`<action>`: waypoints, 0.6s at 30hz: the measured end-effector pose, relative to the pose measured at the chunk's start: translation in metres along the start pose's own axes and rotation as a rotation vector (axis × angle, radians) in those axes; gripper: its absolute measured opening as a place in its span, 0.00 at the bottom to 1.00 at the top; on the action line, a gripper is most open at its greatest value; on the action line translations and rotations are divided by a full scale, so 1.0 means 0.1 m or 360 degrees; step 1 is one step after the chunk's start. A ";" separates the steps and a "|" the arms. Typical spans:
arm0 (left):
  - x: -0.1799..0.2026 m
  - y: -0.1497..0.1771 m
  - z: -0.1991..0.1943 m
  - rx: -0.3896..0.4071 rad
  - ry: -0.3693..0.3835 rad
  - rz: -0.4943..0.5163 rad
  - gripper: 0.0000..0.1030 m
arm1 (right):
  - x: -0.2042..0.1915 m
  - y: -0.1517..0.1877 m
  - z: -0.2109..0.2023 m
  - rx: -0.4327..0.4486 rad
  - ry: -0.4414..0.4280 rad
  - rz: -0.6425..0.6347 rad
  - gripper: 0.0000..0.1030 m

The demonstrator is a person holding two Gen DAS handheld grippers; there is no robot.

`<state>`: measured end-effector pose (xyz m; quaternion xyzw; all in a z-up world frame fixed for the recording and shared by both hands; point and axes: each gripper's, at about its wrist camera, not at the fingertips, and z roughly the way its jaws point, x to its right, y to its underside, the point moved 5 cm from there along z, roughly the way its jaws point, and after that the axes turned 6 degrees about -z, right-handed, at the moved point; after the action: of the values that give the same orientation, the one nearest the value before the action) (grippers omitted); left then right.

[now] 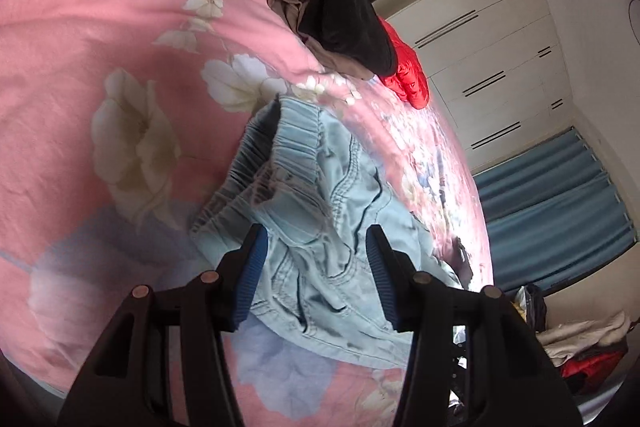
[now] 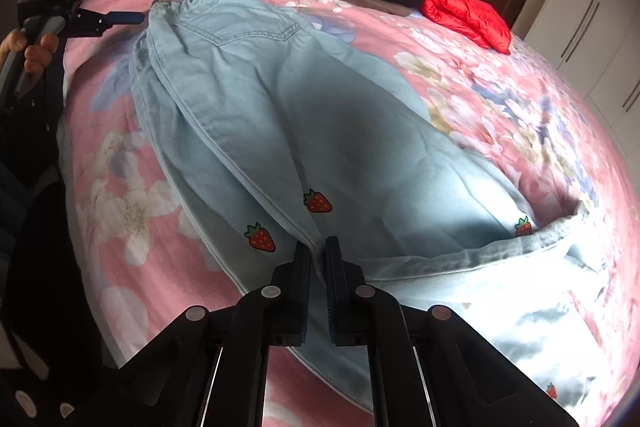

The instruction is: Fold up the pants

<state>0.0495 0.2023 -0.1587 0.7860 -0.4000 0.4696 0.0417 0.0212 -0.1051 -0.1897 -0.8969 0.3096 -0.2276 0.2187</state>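
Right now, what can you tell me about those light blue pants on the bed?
The light blue pants look like soft denim, with an elastic gathered waistband, a stitched back pocket and small strawberry prints near the hems. They lie lengthwise on the pink floral bedspread, the legs overlapping and one hem turned up. The right gripper is shut on a leg seam; the left gripper is open, its fingers either side of the waist end.

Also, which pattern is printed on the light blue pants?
Small red strawberries with green leaves on the light blue pants; the right wrist view shows them best.
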 end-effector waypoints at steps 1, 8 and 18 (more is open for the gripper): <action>0.03 0.01 0.04 -0.0021 0.0015 -0.0021 0.48 | 0.00 0.00 0.00 0.0004 0.0001 0.0012 0.05; 0.02 0.02 0.26 -0.0047 -0.0183 -0.0079 0.24 | -0.02 0.00 -0.03 0.0029 0.0004 0.0030 0.05; -0.01 0.08 -0.05 0.0069 -0.0209 0.0030 0.17 | -0.16 -0.07 -0.35 0.0136 0.0032 -0.0095 0.05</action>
<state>0.0407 0.1993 -0.1592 0.8119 -0.3989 0.4261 -0.0062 -0.0056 -0.0987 -0.1622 -0.8933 0.2750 -0.2560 0.2468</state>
